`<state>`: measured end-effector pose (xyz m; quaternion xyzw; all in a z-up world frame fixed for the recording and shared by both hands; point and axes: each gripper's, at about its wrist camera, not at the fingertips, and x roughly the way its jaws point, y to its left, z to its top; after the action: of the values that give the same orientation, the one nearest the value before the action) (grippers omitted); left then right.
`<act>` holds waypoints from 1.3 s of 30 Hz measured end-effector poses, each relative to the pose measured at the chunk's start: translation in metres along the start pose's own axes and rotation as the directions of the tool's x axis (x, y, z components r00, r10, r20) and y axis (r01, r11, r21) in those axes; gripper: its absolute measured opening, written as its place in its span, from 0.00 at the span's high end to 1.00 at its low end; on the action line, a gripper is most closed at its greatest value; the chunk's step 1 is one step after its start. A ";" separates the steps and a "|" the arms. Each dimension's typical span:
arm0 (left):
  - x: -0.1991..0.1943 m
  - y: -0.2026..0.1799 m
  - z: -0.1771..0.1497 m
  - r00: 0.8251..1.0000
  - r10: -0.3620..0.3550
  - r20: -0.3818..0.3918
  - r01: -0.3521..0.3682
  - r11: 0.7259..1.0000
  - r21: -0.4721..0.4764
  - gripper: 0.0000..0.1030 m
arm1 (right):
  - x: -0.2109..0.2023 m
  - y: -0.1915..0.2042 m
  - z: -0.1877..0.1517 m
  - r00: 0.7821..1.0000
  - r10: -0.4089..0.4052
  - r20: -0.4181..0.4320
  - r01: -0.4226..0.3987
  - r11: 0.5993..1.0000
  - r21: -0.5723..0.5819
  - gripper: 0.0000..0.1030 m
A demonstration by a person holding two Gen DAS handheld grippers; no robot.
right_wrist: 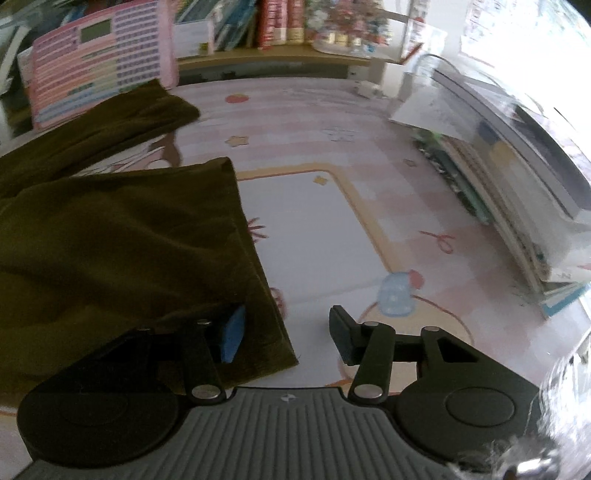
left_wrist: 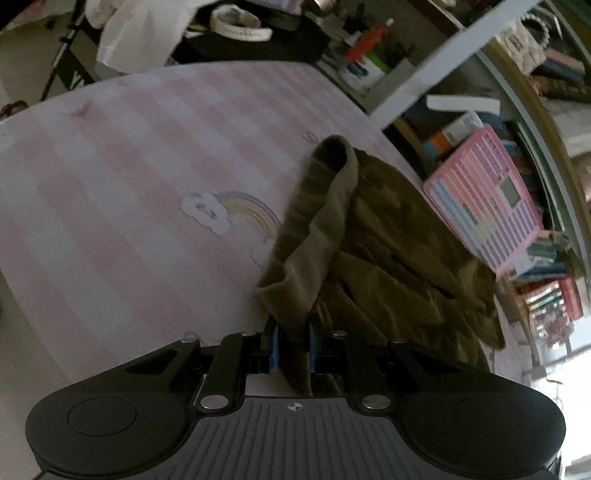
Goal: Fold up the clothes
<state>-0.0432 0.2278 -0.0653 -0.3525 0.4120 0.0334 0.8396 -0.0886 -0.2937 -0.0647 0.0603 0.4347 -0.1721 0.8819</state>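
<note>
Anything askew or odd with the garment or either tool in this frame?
Nothing damaged or spilled. The olive garment lies bunched and creased near the pink mat's edge, one fold pinched in the left tool. The right tool is open, straddling the garment's corner, one finger under the cloth.

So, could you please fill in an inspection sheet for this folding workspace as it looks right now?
Surface: pink striped mat with rainbow and cloud print.
Job's things: olive green garment, crumpled, partly lifted.
Clutter: pink keyboard toy leaning beside the garment; stack of books on the mat's edge.
Grippers: left gripper shut on a garment fold; right gripper open, one of its fingers under the garment's corner.
Cables: nothing seen.
Surroundings: bookshelf behind; tripod off the mat.
</note>
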 end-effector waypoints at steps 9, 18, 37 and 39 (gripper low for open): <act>-0.003 0.005 0.003 1.000 0.000 0.012 0.000 1.000 -0.008 0.87 | -0.002 0.000 -0.002 1.000 -0.027 0.005 0.027 0.999 0.020 0.54; -0.006 0.006 0.003 1.000 -0.005 0.020 0.005 1.000 -0.006 0.87 | -0.003 0.003 -0.003 0.999 -0.034 0.012 0.033 0.999 0.025 0.54; -0.012 0.017 -0.002 0.999 -0.001 0.044 0.004 0.998 -0.055 0.86 | -0.007 0.010 -0.009 1.000 -0.007 0.016 0.006 1.000 0.028 0.53; -0.010 0.018 -0.003 0.999 -0.004 0.038 0.006 0.998 -0.062 0.84 | -0.007 0.010 -0.009 1.000 -0.011 0.018 0.010 1.000 0.021 0.52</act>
<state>-0.0578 0.2423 -0.0695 -0.3788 0.3941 0.0507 0.8359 -0.0958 -0.2798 -0.0647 0.0658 0.4250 -0.1820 0.8843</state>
